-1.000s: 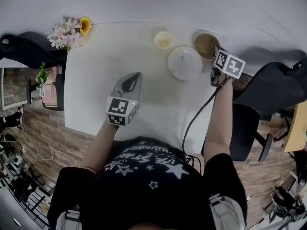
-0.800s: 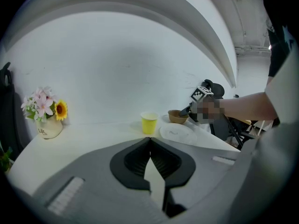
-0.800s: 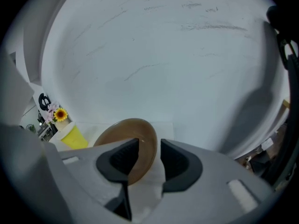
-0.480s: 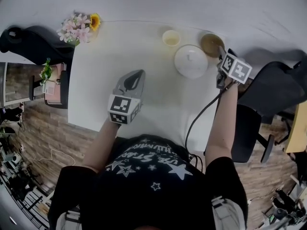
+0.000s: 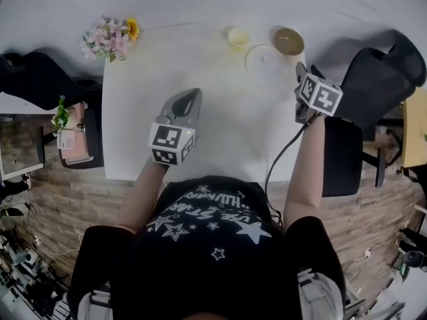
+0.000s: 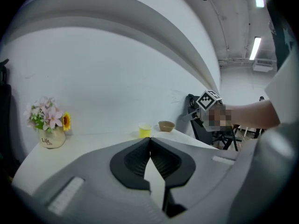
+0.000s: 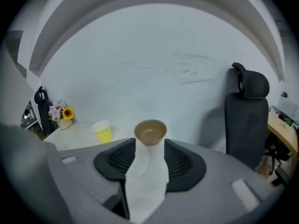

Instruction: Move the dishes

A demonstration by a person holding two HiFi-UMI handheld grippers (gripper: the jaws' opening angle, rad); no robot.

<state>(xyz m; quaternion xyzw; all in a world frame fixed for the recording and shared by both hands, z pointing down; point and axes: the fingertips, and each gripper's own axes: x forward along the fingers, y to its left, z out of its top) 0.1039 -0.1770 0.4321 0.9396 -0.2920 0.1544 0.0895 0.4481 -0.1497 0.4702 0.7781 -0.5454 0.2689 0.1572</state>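
Dishes sit grouped at the far right corner of the white table (image 5: 220, 125): a yellow cup (image 5: 238, 37), a white plate (image 5: 267, 59) just beside it, and a brown bowl (image 5: 288, 41) next to the plate by the table's right edge. The cup and bowl stand upright and the plate lies flat, none of them held.

The right gripper (image 5: 300, 71) hovers near the right edge of the table, pointing at the bowl. In the right gripper view its jaws stand apart with nothing gripped; the bowl stands just beyond the tips and part of the plate's rim shows through the gap. The yellow cup appears to the left of the bowl in that view.

The left gripper (image 5: 193, 97) is held over the middle of the table, well apart from the dishes. In the left gripper view its jaws are closed with the tips touching and nothing between them.

A vase of flowers (image 5: 111, 37) stands at the far left corner of the table. A black office chair (image 5: 373, 79) is to the right of the table, and a black cable (image 5: 280, 159) trails from the right gripper back toward the person.
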